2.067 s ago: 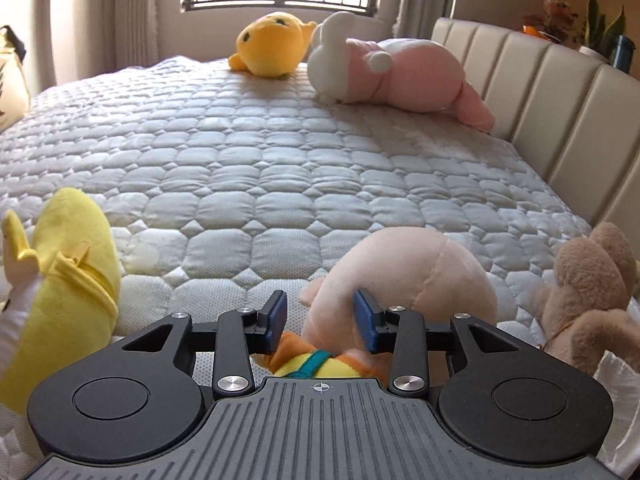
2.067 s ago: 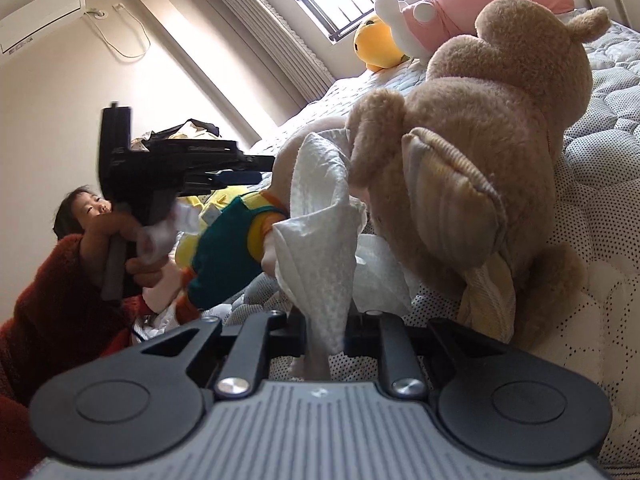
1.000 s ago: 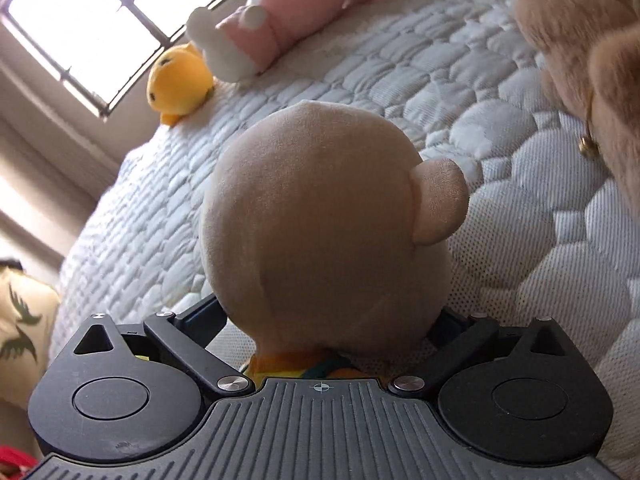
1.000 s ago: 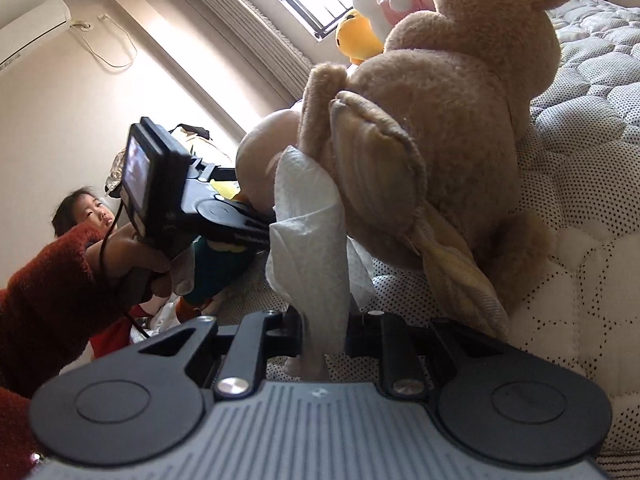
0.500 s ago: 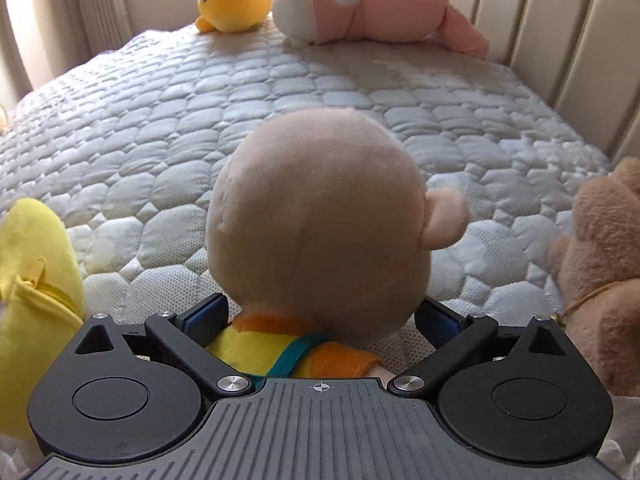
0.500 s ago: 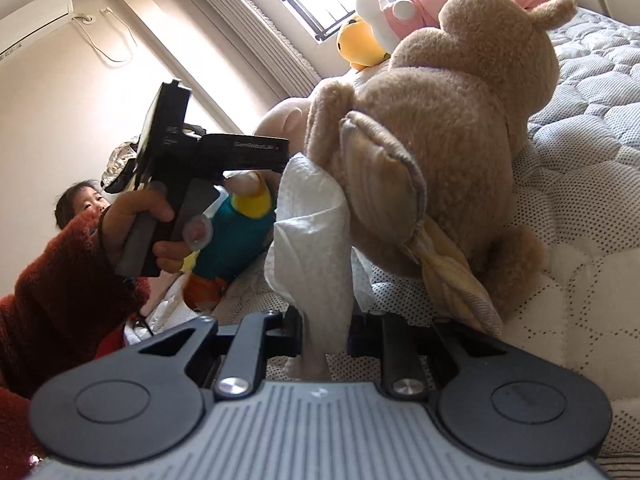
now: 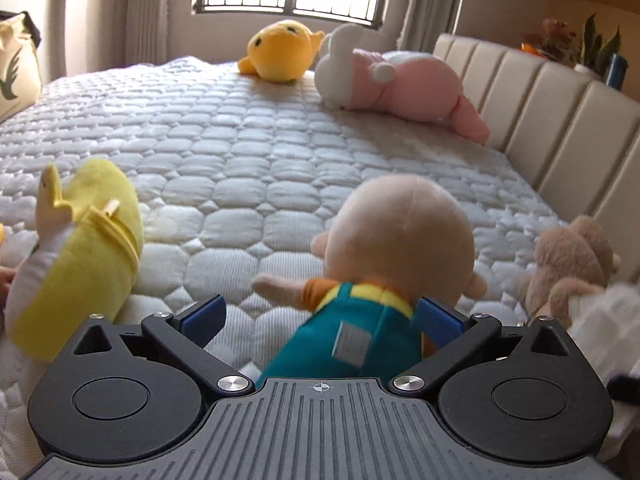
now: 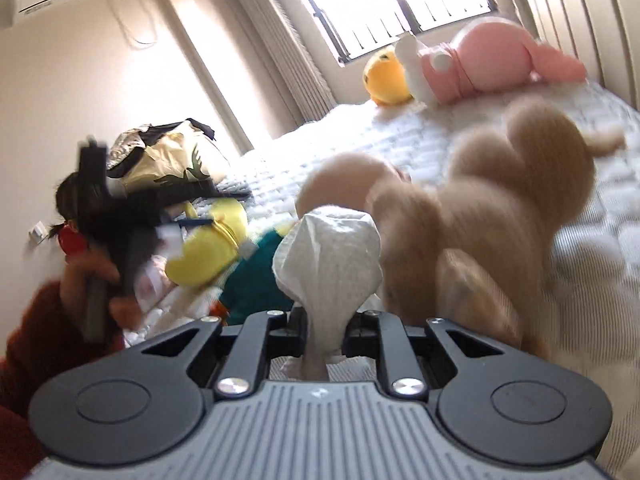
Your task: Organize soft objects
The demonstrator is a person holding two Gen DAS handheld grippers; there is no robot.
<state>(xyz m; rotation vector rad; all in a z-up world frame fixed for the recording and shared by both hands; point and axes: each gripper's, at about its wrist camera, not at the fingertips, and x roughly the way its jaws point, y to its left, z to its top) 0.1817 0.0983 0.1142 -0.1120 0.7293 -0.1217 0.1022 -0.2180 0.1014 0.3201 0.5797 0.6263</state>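
A doll (image 7: 400,240) with a bald tan head and teal overalls stands between the wide jaws of my left gripper (image 7: 320,316). It leans against the right pad, and the left pad (image 7: 204,316) stands apart from it. My right gripper (image 8: 324,320) is pinching a white cloth (image 8: 328,252), and its jaws are closing on it. A blurred brown plush bear (image 8: 500,208) sits just behind the cloth; whether the two are joined I cannot tell. The doll (image 8: 256,276) also shows to the left of the cloth.
All this is on a quilted white mattress (image 7: 240,152). A yellow plush (image 7: 88,248) lies near left, an orange chick (image 7: 280,52) and a pink-white rabbit (image 7: 408,80) far off. A beige headboard (image 7: 560,120) lines the right. A person's hand (image 8: 92,280) holds the left gripper.
The left view has rolled back to level. The doll has slid forward and to the right, showing its overalls, with the left pad now free of it. The right gripper rose with the cloth.
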